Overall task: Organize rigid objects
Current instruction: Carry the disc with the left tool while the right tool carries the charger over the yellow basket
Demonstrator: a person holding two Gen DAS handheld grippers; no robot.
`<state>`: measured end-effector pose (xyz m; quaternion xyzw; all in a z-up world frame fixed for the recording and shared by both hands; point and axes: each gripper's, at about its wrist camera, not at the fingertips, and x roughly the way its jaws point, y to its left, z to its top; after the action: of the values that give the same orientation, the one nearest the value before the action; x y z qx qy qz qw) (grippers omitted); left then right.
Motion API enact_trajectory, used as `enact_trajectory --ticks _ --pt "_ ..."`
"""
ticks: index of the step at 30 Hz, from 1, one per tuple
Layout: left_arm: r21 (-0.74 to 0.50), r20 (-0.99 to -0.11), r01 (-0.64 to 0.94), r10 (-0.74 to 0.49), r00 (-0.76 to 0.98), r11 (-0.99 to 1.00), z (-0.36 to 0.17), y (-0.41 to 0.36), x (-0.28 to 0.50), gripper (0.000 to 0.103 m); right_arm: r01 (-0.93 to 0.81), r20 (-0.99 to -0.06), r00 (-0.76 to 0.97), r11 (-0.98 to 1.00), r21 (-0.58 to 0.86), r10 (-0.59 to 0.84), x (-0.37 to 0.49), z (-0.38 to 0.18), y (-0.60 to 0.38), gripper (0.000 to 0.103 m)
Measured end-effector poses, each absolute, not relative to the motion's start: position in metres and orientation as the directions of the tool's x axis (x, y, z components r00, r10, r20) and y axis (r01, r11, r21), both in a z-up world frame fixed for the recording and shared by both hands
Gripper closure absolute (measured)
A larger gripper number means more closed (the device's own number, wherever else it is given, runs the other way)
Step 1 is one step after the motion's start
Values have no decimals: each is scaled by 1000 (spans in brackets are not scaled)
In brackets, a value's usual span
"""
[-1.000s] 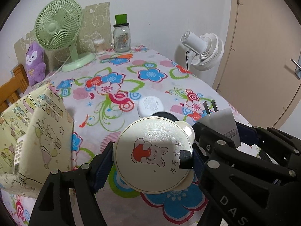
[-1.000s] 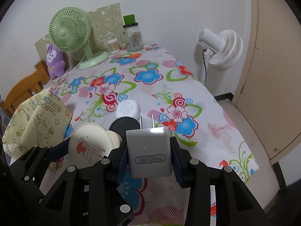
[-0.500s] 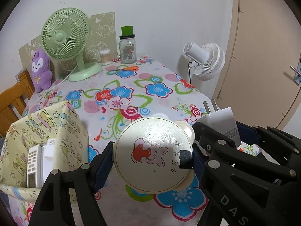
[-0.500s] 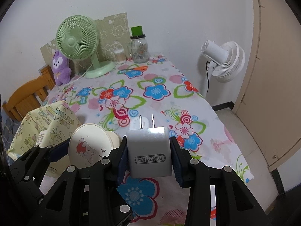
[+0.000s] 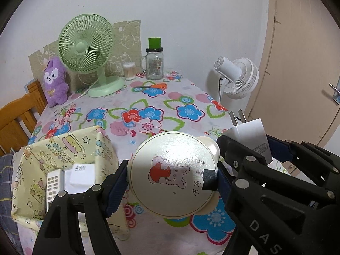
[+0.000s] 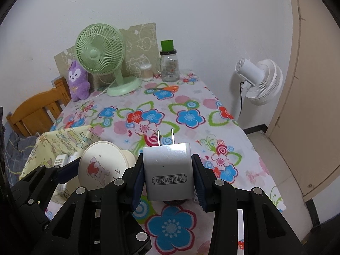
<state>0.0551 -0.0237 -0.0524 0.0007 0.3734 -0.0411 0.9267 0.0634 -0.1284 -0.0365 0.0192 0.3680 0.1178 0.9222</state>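
My left gripper (image 5: 170, 176) is shut on a round cream case (image 5: 173, 173) with a cartoon bear print, held above the flowered table (image 5: 148, 97). It also shows at the left of the right wrist view as the cream case (image 6: 99, 165). My right gripper (image 6: 167, 170) is shut on a white wall charger (image 6: 167, 167), prongs pointing away. That charger (image 5: 250, 136) appears right of the case in the left view. A yellow fabric storage box (image 5: 59, 165) sits at the table's left, holding a remote control (image 5: 52, 187) and a white adapter (image 5: 81, 175).
At the table's far end stand a green desk fan (image 5: 89, 53), a purple plush toy (image 5: 55, 80), a cotton swab jar (image 5: 129, 70) and a glass jar (image 5: 155, 65). Orange scissors (image 5: 155, 86) lie nearby. A white floor fan (image 5: 238, 76) and door (image 5: 308, 63) are right, a wooden chair (image 5: 17, 114) left.
Both grippers have risen with the case and the charger still gripped. More of the table and the inside of the yellow box have come into view.
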Motion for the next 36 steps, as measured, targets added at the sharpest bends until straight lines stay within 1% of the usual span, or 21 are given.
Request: enact_trajectory --ticks 17,36 --pt "-28 -679 47 -54 733 998 -36 13 60 24 -233 -657 711 966 115 250 68 -16 -91 58" --pt "-44 -700 -17 -19 714 999 -43 59 58 24 -305 -677 671 945 120 302 75 -21 -40 58"
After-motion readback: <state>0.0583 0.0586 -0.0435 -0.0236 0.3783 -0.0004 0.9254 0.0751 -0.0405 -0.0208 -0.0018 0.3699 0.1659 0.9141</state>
